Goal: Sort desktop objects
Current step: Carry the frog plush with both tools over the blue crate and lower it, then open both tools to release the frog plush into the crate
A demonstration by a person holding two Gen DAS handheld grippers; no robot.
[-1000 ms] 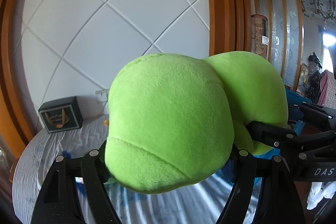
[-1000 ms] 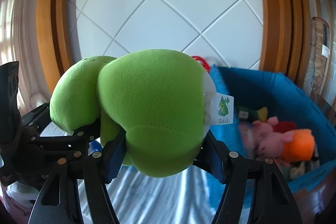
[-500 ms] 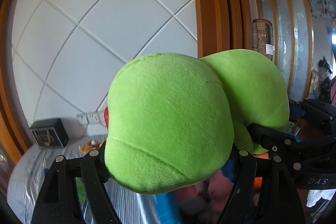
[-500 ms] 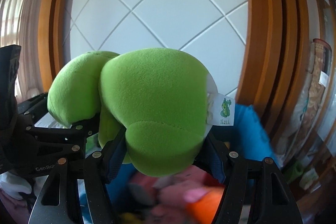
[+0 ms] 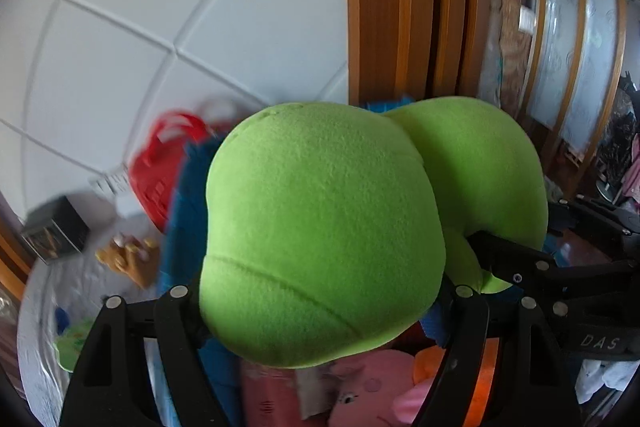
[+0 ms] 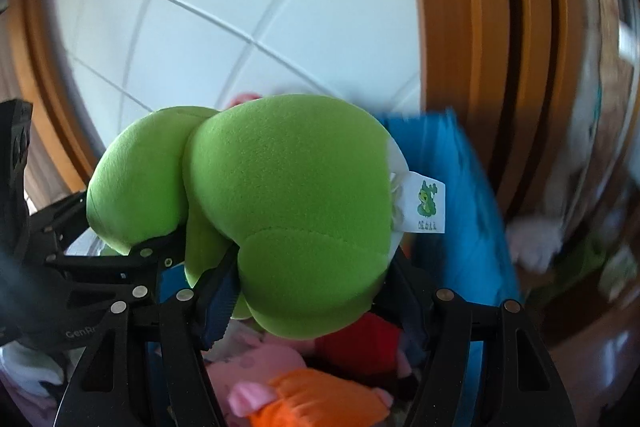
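My left fingers (image 5: 320, 301) are clamped on one lobe of the green plush toy (image 5: 324, 243), and my right fingers (image 6: 312, 297) are clamped on its other lobe, the one with the white sewn-in tag (image 6: 426, 203). Each pair is spread wide only because the stuffing fills the gap. The toy hangs in the air between both tools, above the blue fabric bin (image 6: 452, 187), where a pink plush (image 5: 372, 387) and an orange plush (image 6: 316, 403) already lie. Out to the left, the surface (image 5: 92, 283) carries a yellow toy (image 5: 128, 259) and a small dark box (image 5: 56, 231).

The risk I see: soft stuffing gives under the pads, so if one side lets go before the other, the toy could swing and catch the bin's rim, tumbling outside. Pulling my hands apart might also strain the seam between the lobes.
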